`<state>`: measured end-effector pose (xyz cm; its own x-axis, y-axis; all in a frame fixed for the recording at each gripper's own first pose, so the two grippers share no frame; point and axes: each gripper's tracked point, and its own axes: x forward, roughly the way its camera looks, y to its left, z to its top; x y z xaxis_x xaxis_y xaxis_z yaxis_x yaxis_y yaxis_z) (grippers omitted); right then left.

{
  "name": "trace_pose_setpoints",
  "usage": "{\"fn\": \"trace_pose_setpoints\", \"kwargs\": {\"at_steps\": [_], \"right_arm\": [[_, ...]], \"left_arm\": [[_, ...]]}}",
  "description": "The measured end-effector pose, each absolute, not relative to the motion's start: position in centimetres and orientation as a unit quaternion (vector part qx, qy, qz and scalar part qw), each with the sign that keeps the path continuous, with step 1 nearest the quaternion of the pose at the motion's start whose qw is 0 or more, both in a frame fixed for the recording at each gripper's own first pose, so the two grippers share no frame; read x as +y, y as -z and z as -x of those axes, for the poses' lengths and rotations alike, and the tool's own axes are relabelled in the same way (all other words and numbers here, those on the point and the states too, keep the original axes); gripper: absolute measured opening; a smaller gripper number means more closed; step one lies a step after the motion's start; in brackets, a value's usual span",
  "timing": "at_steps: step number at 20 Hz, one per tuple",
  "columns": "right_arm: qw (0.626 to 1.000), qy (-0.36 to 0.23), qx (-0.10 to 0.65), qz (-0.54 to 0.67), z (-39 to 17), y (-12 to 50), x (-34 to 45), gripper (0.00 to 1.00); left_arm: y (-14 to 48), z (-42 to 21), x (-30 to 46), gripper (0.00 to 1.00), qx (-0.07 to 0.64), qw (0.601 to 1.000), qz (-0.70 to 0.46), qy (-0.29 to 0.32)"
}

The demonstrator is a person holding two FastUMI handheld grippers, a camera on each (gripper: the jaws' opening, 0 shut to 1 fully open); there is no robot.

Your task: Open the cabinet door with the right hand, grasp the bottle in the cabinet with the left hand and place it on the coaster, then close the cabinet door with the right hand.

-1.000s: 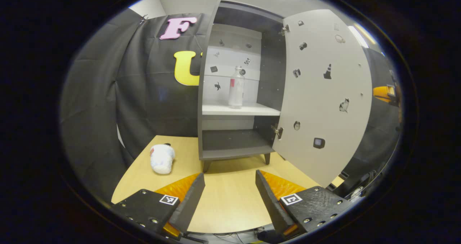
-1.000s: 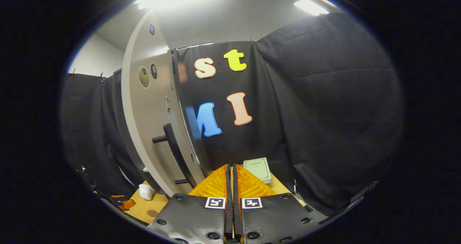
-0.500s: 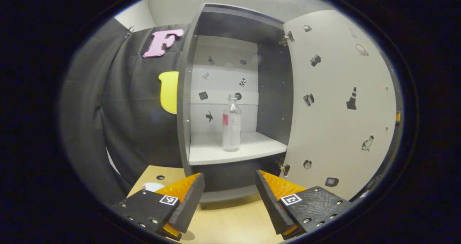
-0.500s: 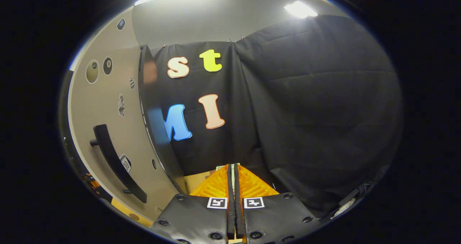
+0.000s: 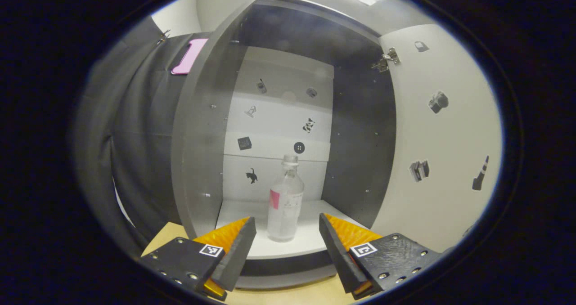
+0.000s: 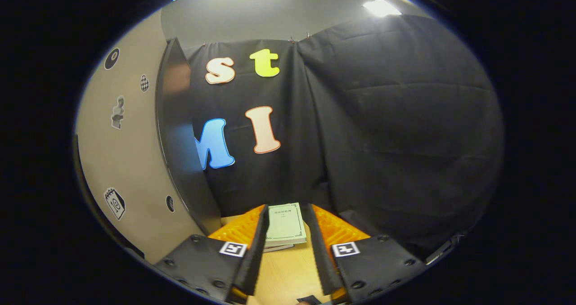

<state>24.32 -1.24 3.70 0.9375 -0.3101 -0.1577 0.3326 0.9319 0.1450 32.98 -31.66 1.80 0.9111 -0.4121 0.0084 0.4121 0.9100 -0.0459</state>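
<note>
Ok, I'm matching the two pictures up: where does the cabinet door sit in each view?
Left gripper view: the cabinet door stands swung open along the right side, with its inner face and hinges showing.
Right gripper view: the cabinet door runs down the left side, showing its outer face and dark edge.
Shared landmark: the wooden table, at the bottom of both.

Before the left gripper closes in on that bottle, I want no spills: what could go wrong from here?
The bottle is tall and narrow, standing upright on the shelf; a finger of the open left gripper nudging it off-centre could tip it. The cabinet door hangs open close on the right, so pulling the bottle out wide might clip it.
</note>
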Motion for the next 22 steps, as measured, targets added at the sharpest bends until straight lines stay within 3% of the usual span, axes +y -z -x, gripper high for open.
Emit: {"fn": "trace_pose_setpoints", "kwargs": {"at_steps": [2, 4, 6, 20, 21, 22], "right_arm": [[0.979, 0.173, 0.066, -0.080, -25.3, -3.3, -2.2, 0.89], [0.977, 0.185, 0.072, -0.081, -26.0, -2.8, -3.1, 0.88], [0.975, 0.192, 0.076, -0.085, -26.8, -2.4, -3.6, 0.99], [0.966, 0.211, 0.095, -0.117, -29.7, -0.7, -6.5, 0.98], [0.966, 0.210, 0.098, -0.117, -29.8, -0.4, -6.6, 0.98], [0.966, 0.210, 0.101, -0.117, -29.9, -0.3, -6.6, 0.98]], "left_arm": [[-2.3, -34.4, -32.7, 0.85, -0.010, 0.977, 0.012, 0.214], [-2.6, -35.7, -33.6, 0.87, -0.017, 0.976, 0.005, 0.218], [-2.3, -37.1, -34.5, 0.88, -0.016, 0.975, 0.004, 0.220], [-1.0, -42.7, -36.3, 0.87, -0.018, 0.977, -0.023, 0.209], [-0.9, -42.6, -36.4, 0.72, -0.019, 0.977, -0.022, 0.210], [-0.9, -42.5, -36.4, 0.73, -0.019, 0.977, -0.024, 0.210]]}}
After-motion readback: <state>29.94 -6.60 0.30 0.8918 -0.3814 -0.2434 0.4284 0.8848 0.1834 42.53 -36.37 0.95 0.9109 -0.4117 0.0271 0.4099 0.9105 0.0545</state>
